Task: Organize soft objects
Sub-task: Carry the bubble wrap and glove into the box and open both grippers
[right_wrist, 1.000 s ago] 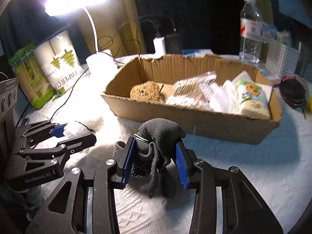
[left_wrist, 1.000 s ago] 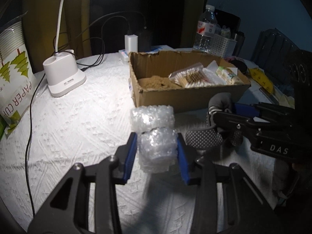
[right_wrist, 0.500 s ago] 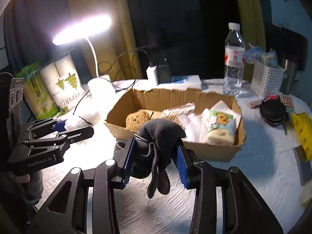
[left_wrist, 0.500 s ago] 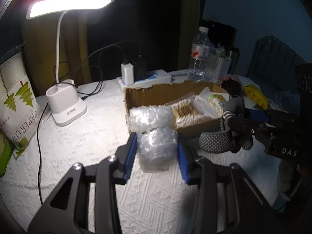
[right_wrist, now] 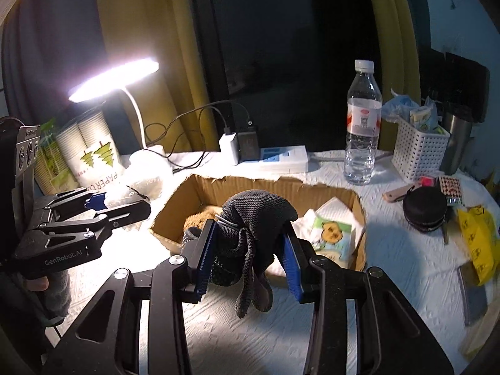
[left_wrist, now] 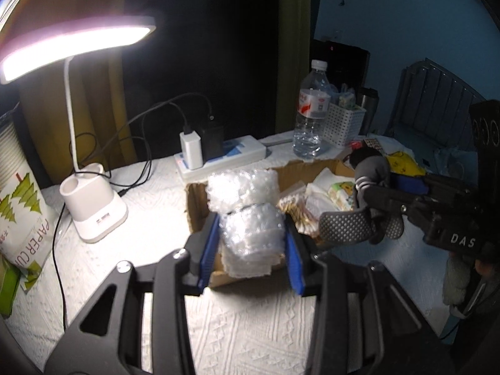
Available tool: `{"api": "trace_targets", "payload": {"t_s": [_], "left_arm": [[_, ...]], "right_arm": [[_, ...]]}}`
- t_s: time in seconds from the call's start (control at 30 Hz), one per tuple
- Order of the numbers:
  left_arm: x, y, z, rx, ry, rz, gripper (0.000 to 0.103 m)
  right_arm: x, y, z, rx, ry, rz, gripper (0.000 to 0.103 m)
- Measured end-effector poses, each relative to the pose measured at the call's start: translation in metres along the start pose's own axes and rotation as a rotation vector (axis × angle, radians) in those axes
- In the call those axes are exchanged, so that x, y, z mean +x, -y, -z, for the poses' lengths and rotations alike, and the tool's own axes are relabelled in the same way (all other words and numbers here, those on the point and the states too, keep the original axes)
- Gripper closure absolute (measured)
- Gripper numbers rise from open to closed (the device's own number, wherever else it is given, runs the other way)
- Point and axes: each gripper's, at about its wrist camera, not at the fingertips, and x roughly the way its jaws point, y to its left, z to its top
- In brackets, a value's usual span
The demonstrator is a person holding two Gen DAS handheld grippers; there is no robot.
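My left gripper (left_wrist: 251, 248) is shut on a folded wad of clear bubble wrap (left_wrist: 247, 218), held in the air in front of the cardboard box (left_wrist: 197, 209). My right gripper (right_wrist: 250, 250) is shut on a bundled dark grey glove (right_wrist: 253, 218) whose fingers hang down, above the near wall of the cardboard box (right_wrist: 359, 209). In the left wrist view the right gripper (left_wrist: 372, 215) and the glove (left_wrist: 372, 168) show at the right. In the right wrist view the left gripper (right_wrist: 125, 200) with the bubble wrap (right_wrist: 143, 178) is at the left. The box holds a brown sponge (right_wrist: 203, 214), cotton swabs (left_wrist: 297, 209) and tissue packs (right_wrist: 334, 234).
A lit desk lamp (left_wrist: 93, 206) stands at the left beside a paper cup pack (left_wrist: 25, 225). Behind the box are a power strip (right_wrist: 275, 159) with chargers, a water bottle (right_wrist: 362, 125) and a white basket (right_wrist: 418, 150). A black round case (right_wrist: 425, 206) and yellow bag (right_wrist: 478, 237) lie at the right.
Both grippers have risen with their loads; the box and table now sit lower and farther in both views, and the lamp head has come into sight. Both grips are unchanged.
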Motion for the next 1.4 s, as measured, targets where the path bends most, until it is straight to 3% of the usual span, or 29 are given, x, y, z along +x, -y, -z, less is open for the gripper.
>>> {"api": "trace_targets", "payload": {"t_s": [0.3,0.8,0.87,0.93,1.03,1.4], "left_arm": [[0.033,-0.005,-0.006,-0.011,-0.02,0.016,0.063],[0.089,-0.003,0.001,-0.007,-0.133,0.061,0.061],[0.091,-0.002,0.001,-0.006,-0.139,0.057,0.059],[0.09,-0.003,0.001,-0.013,-0.137,0.062,0.044],[0.085,-0.004,-0.001,-0.019,-0.122,0.065,0.032],[0.047,-0.002,-0.006,-0.007,-0.053,0.037,0.031]], "right_arm": [[0.024,0.015,-0.018,-0.002,-0.005,0.011,0.061],[0.097,0.024,-0.016,0.012,-0.12,0.004,0.057],[0.101,0.025,-0.015,0.018,-0.133,0.006,0.049],[0.101,0.025,-0.015,0.018,-0.134,0.009,0.044],[0.098,0.023,-0.016,0.012,-0.128,0.019,0.04],[0.068,0.016,-0.019,0.007,-0.085,0.041,0.036]]}}
